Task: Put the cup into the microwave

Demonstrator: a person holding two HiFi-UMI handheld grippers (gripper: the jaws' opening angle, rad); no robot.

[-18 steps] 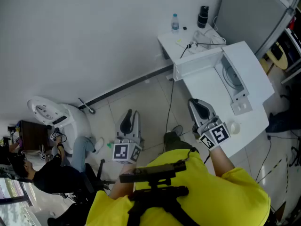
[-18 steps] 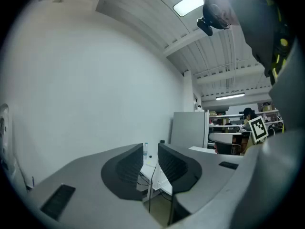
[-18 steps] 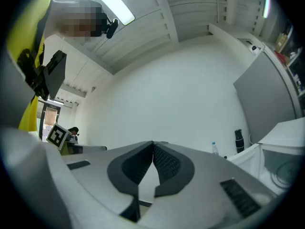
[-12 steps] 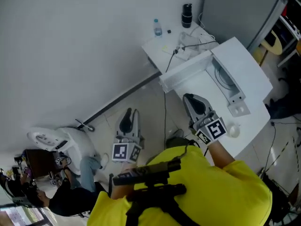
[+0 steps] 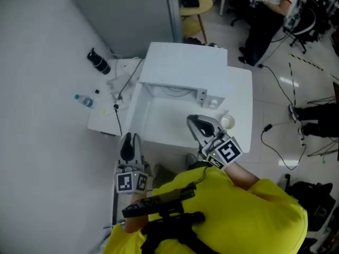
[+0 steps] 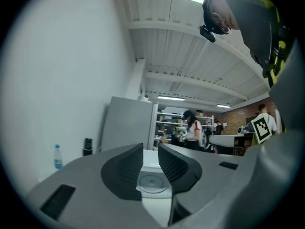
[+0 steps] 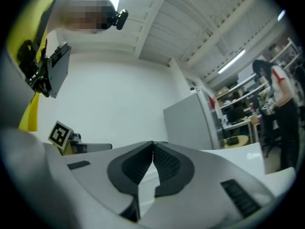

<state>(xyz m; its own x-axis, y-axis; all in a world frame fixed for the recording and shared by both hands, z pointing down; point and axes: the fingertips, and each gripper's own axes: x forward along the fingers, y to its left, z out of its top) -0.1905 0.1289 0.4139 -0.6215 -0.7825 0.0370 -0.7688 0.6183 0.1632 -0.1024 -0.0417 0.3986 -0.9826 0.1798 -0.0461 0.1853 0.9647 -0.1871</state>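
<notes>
Small white cup [image 5: 228,122], upright, outside and just beside the microwave's front right corner, white boxy microwave [image 5: 185,62], door open, round glass plate [image 6: 151,183] inside.

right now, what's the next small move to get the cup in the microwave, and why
Probably open the right tool and ease it right toward the white cup. Its jaws are shut on nothing, the cup stands untouched on the table just beside it, and the microwave shows its cavity open.
</notes>
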